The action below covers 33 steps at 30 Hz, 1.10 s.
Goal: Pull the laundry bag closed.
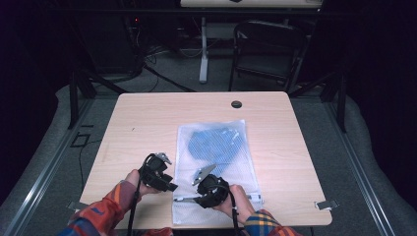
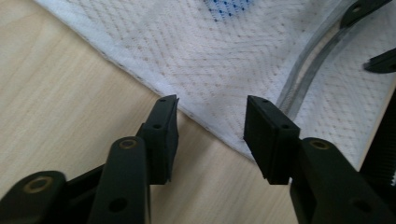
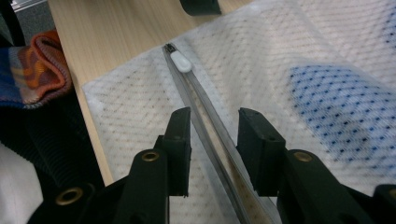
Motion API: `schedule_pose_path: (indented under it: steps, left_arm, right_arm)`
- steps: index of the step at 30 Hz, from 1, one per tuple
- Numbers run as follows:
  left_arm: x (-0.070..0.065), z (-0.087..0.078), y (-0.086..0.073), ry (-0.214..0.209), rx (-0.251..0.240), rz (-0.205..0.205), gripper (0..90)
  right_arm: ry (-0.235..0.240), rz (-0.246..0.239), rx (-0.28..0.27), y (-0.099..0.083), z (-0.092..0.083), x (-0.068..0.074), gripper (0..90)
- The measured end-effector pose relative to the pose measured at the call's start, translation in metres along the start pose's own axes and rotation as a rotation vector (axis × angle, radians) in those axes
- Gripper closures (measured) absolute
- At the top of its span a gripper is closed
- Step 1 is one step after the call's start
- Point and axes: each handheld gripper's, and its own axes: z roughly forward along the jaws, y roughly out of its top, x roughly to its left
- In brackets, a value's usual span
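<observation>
Both grippers, left [image 2: 211,135] and right [image 3: 214,149], gape unclenched over the mesh bag [image 1: 216,152], right astride its zipper [image 3: 205,121].

No readable text, label or number on anything here.

A white mesh bag [image 1: 216,162] is lying flat on the table. Something blue [image 1: 215,144] is showing through the net inside it. A zipper [image 3: 205,116] is running along the bag near its end, with a small white pull [image 3: 180,61].
</observation>
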Motion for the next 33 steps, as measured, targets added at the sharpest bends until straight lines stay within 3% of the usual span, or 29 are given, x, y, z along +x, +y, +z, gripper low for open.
schedule_pose_path:
  steps: [7,12,17,25,28,33]
  left_arm:
    - [-0.002,0.004,0.000,-0.031,0.015,0.019,71.3]
    - [-0.004,0.008,0.002,-0.045,0.064,0.050,77.3]
    - [-0.005,0.011,0.001,-0.060,0.074,0.037,83.6]
    - [-0.004,0.018,0.001,-0.075,0.118,0.038,84.8]
    - [-0.004,0.020,0.000,-0.081,0.102,0.014,85.0]
    - [-0.002,0.020,0.000,-0.088,0.104,0.007,86.2]
  right_arm:
    - [0.012,-0.023,-0.005,0.007,0.010,0.003,72.7]
    - [0.021,-0.018,-0.017,0.012,0.018,0.007,75.7]
    - [0.028,-0.029,-0.013,0.018,0.028,0.011,77.6]
    - [0.021,-0.035,-0.001,0.023,0.041,0.013,77.2]
    - [0.021,-0.026,0.002,0.023,0.045,0.013,75.8]
    - [0.037,-0.030,-0.001,0.023,0.052,0.016,76.9]
